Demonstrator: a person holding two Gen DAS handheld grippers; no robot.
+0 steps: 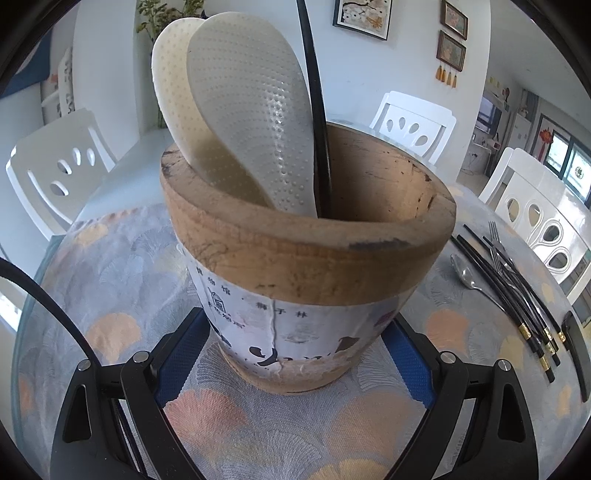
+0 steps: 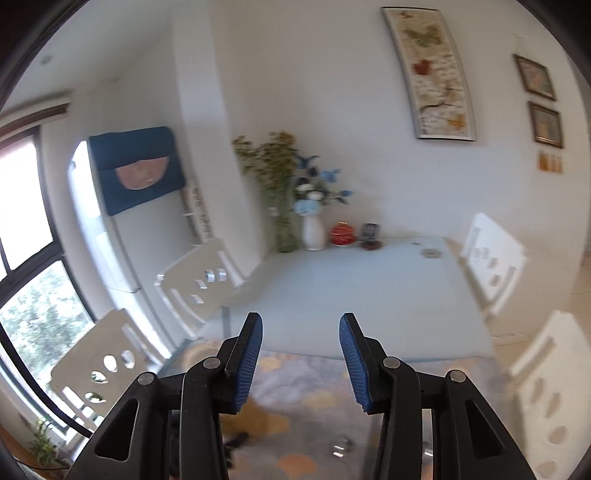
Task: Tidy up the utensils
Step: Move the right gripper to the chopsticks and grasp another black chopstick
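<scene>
Floral-clothed worktop [image 1: 122,280] is carrying a wooden utensil pot [image 1: 306,258]. Left hand-held gripper [image 1: 295,354] is clasping its base. Right hand-held gripper [image 2: 301,354] is hanging released, grasping nothing.

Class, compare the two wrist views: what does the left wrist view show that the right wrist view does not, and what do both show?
Only the left wrist view shows the wooden holder between the left claw pads, with white rice paddles inside, plus chopsticks, forks and a spoon lying on the table.

Only the right wrist view shows the right claw, open and empty, and flower vases.

Both show the patterned tablecloth, white chairs and framed pictures.
</scene>
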